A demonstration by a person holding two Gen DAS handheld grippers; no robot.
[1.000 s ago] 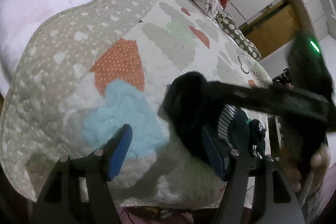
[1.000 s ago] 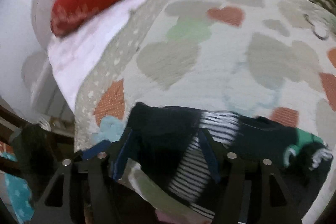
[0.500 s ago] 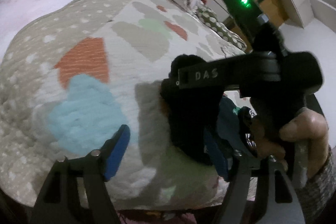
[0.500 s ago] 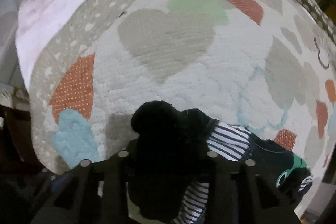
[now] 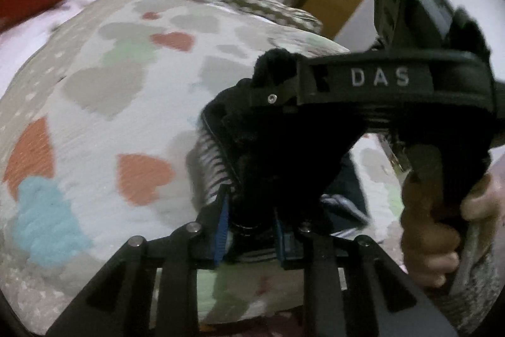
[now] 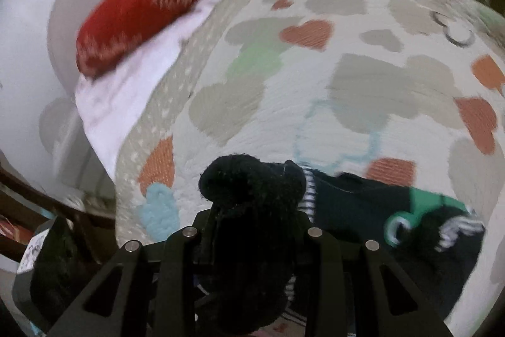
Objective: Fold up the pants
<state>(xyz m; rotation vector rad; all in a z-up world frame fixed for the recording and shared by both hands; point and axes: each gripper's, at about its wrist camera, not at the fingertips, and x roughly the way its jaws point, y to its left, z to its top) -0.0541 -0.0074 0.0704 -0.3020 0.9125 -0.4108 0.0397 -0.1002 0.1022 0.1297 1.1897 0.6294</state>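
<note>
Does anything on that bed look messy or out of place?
Only the dark pants: they lie rumpled across the heart-patterned quilt, one end bunched up in the right gripper while the left gripper is closing on them.

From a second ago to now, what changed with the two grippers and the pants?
The left gripper, open over bare quilt a second ago, has swung across to the dark pants and its jaws are closing with the fabric between them. The right gripper shut on the pants' fuzzy bunched end about half a second back and still holds it. The quilt and red pillow stayed put.
</note>
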